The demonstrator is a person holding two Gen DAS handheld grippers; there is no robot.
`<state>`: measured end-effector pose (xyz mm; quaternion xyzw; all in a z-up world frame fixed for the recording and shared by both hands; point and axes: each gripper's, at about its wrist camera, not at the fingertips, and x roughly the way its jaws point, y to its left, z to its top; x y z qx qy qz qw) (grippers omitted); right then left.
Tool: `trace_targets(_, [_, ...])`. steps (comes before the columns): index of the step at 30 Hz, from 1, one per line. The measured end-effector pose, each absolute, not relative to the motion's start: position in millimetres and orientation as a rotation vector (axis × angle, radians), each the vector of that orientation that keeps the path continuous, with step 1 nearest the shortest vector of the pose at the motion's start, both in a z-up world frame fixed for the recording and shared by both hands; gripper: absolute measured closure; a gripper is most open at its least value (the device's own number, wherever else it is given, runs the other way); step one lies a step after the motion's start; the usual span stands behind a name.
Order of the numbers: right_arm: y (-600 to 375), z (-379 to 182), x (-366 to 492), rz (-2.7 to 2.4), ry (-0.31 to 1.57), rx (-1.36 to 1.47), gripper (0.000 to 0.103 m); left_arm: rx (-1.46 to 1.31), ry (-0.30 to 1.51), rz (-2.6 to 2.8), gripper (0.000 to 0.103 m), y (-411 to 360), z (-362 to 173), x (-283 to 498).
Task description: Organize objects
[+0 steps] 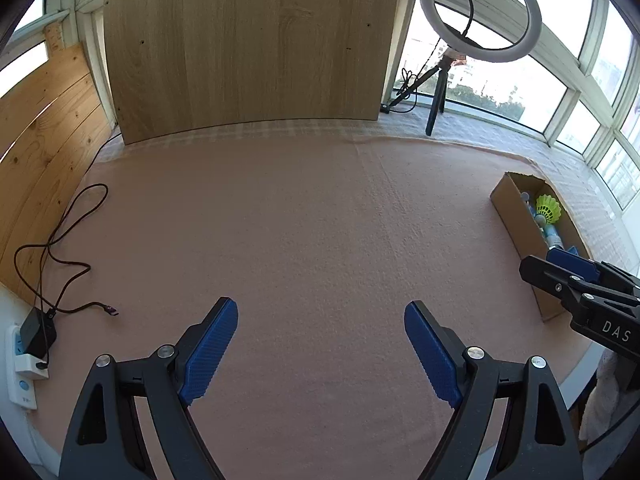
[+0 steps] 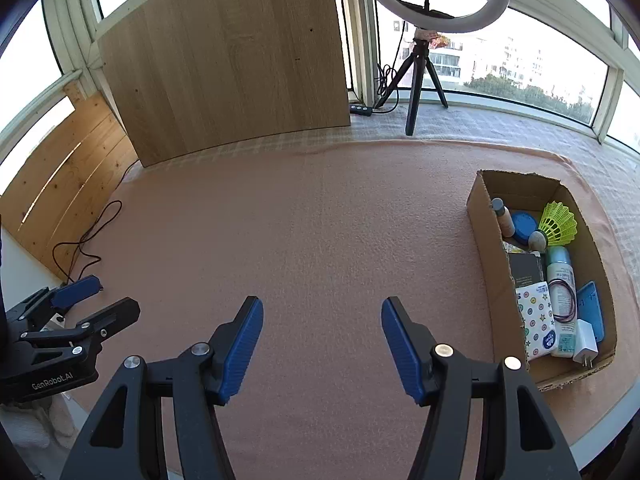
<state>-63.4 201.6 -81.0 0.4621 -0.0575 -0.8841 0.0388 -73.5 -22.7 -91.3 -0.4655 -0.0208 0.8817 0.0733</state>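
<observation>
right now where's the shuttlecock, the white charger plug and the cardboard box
shuttlecock (image 2: 558, 224), right wrist view, on its yellow-green skirt
white charger plug (image 2: 585, 343), right wrist view, on its body
cardboard box (image 2: 486, 248), right wrist view, on its left wall

Work surface covered by a pink felt cloth (image 2: 304, 232). A light wood panel (image 1: 248, 44) stands upright at the far edge; pine boards (image 1: 44, 152) line the left side. Windows (image 2: 520, 64) run behind and to the right, daylight strong. Ring light (image 1: 482, 10) on a black tripod (image 2: 416, 80) by the glass
</observation>
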Motion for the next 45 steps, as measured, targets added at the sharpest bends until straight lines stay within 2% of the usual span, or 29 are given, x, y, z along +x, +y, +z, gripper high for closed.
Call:
trace_targets(11, [171.9, -72.9, -57.1, -2.747, -0.085, 1.366, 0.045, -1.396, -0.100, 2.693, 0.015, -40.9, -83.8, -64.9])
trace_targets(45, [173.5, -74.8, -57.6, -2.790, -0.086, 1.378, 0.045, -1.372, -0.040, 2.710, 0.015, -37.8, -75.7, -73.6])
